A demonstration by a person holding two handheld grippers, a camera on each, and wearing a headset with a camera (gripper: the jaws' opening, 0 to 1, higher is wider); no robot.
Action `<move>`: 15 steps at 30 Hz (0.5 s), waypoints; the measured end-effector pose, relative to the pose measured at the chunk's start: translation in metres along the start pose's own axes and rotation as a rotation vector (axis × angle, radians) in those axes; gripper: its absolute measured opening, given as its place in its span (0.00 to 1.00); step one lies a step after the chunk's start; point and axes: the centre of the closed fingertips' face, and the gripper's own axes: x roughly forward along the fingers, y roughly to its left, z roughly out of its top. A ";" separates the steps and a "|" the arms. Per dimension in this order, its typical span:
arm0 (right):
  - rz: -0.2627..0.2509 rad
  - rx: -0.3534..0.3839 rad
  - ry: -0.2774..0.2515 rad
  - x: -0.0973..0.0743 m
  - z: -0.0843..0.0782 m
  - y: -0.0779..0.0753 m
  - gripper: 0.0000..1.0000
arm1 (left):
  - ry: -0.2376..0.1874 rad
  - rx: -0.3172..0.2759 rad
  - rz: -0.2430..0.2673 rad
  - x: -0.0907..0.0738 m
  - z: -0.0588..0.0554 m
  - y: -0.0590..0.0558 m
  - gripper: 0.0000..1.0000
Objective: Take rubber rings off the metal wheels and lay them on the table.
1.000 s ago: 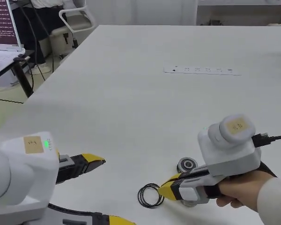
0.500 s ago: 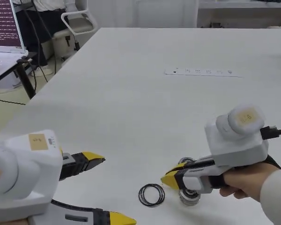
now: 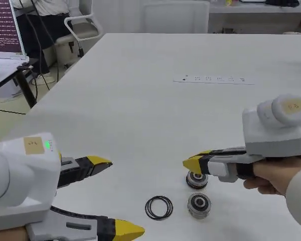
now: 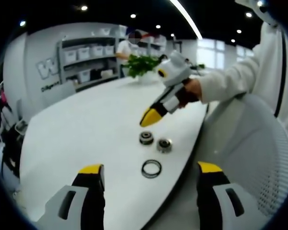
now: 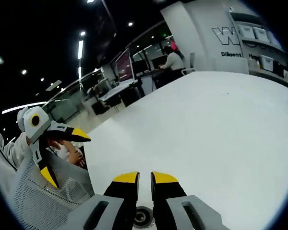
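Head view, rings: rubber rings [image 3: 158, 207] lie flat on the white worktop [image 3: 140, 100], off both wheels.
Head view, wheels: near metal wheel [image 3: 198, 205] sits at 3 o'clock of the rings, with the far metal wheel [image 3: 197, 179] at its 12 o'clock.
Head view, right claw [image 3: 193, 163]: tips together, empty, above the far metal wheel.
Left gripper view, left claw [image 4: 150, 168]: jaws wide apart, empty. The rings lie between them, the wheels beyond at 12 o'clock.
Right gripper view: jaws a slit apart. A wheel, probably the far one, is below at 6 o'clock.

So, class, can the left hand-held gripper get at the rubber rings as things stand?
Probably yes: the rubber rings lie on bare table ahead of the open left hand-held gripper, nothing between; the right hand-held gripper hovers aside over a wheel.
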 end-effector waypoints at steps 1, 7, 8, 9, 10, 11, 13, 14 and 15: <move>-0.005 0.011 -0.015 -0.004 0.002 -0.001 0.07 | 0.004 0.005 0.004 -0.001 0.001 0.001 0.81; -0.048 0.056 -0.052 -0.015 0.006 -0.020 0.07 | -0.081 0.087 -0.007 -0.009 0.052 0.003 0.84; -0.055 0.066 -0.058 -0.016 0.005 -0.023 0.07 | -0.084 0.101 -0.005 -0.010 0.058 0.004 0.84; -0.058 0.079 -0.057 -0.017 0.004 -0.025 0.07 | -0.090 0.115 -0.002 -0.010 0.063 0.006 0.83; -0.061 0.084 -0.055 -0.018 0.003 -0.027 0.07 | -0.095 0.132 0.000 -0.010 0.071 0.008 0.84; -0.066 0.083 -0.055 -0.019 0.002 -0.029 0.07 | -0.101 0.143 -0.002 -0.010 0.076 0.009 0.84; -0.074 0.085 -0.048 -0.020 0.000 -0.033 0.07 | -0.114 0.164 -0.012 -0.009 0.088 0.010 0.84; -0.079 0.086 -0.046 -0.021 -0.002 -0.035 0.07 | -0.120 0.179 -0.016 -0.008 0.095 0.011 0.84; -0.082 0.087 -0.045 -0.022 -0.003 -0.037 0.07 | -0.122 0.194 -0.017 -0.006 0.100 0.012 0.84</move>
